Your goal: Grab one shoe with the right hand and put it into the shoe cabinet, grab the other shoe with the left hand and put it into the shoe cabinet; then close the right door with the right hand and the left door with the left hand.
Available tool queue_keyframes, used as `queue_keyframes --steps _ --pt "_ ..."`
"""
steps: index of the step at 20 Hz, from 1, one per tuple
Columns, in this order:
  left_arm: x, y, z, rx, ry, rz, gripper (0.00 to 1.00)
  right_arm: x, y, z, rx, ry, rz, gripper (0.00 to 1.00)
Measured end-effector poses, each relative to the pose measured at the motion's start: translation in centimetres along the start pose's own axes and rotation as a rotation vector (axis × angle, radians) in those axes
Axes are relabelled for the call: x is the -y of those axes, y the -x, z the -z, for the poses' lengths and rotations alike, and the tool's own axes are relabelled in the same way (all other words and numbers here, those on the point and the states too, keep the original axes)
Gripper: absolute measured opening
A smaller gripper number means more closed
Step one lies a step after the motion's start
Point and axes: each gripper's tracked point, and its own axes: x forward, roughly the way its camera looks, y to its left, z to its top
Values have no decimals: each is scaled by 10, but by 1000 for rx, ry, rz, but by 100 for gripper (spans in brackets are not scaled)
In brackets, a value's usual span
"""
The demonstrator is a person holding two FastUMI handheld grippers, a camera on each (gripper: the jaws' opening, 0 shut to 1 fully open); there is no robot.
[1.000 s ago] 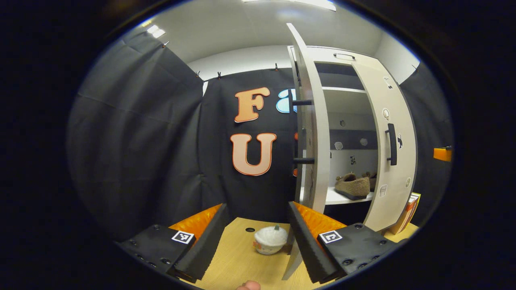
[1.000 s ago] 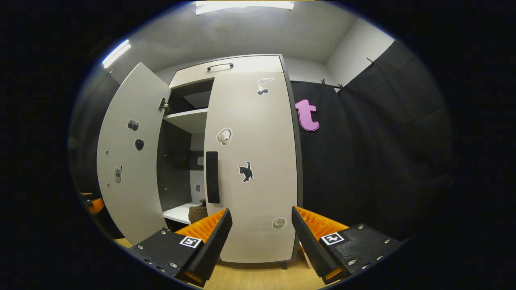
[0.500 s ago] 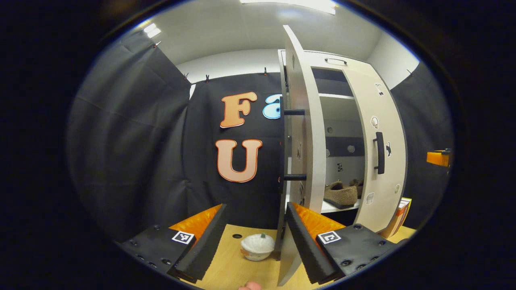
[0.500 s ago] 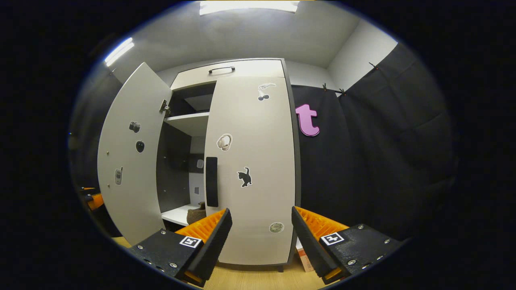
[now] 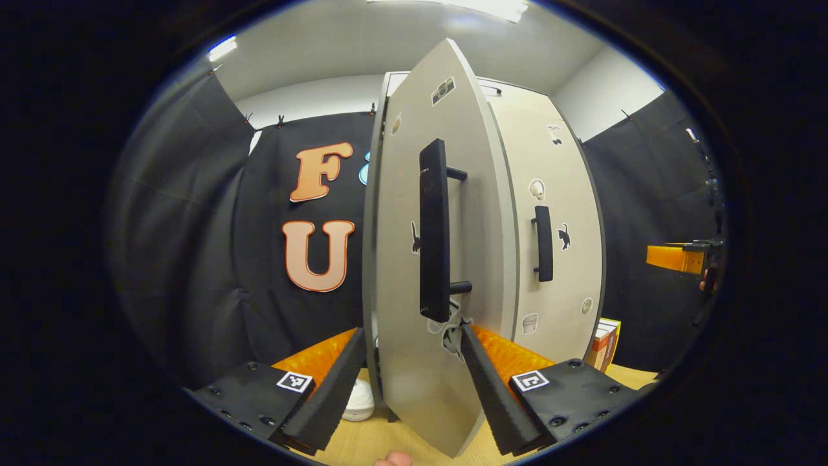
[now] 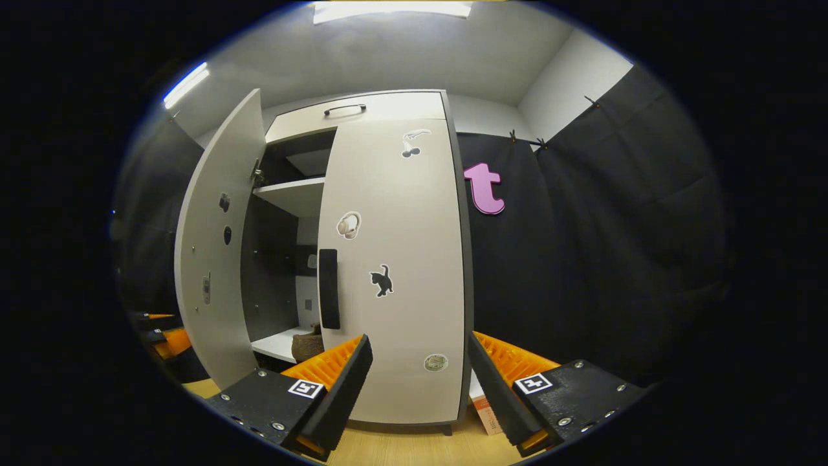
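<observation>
The white shoe cabinet (image 6: 362, 110) stands in front of me. Its right door (image 6: 394, 213) is shut, with a black handle (image 6: 328, 288). The left door (image 6: 217, 259) is ajar, and through the gap a brown fuzzy shoe (image 6: 305, 346) rests on the lower shelf. In the left gripper view the left door (image 5: 401, 259) shows its outer face and long black handle (image 5: 433, 230). Its lower part lies between the fingers of my open left gripper (image 5: 411, 333). My right gripper (image 6: 419, 338) is open and empty, a short way off the shut right door.
A small white pumpkin-shaped ornament (image 5: 359, 401) sits on the wooden floor (image 5: 362, 443) behind the left door. A box (image 5: 605, 343) leans beside the cabinet's right foot, also visible as the box (image 6: 482, 404). Black cloth walls close in on both sides.
The left door has swung far toward shut, now showing its outer face and hiding the shoes from the left gripper view. The right gripper has barely moved.
</observation>
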Motion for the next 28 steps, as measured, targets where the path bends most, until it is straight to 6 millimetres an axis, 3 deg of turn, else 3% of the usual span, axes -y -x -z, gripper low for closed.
queue_keyframes --steps 8,9,10,14,17,23,28 --pt "27 -6 -14 10 42 75 96 22 4 -8 18 5 50 92" --pt "30 -4 -19 21 37 85 99 25 4 -8 19 5 55 92" --pt "34 -3 -23 31 32 94 94 26 4 -8 18 5 58 92" --pt "33 -5 -43 63 17 86 94 32 4 -6 17 -11 66 92" --pt "38 -23 -53 75 21 85 94 35 6 -6 14 -12 71 92" --pt "59 -73 -45 31 34 113 96 39 8 -4 1 -5 74 92" --pt "70 -93 -41 16 29 127 96 38 7 -3 -13 15 69 92"
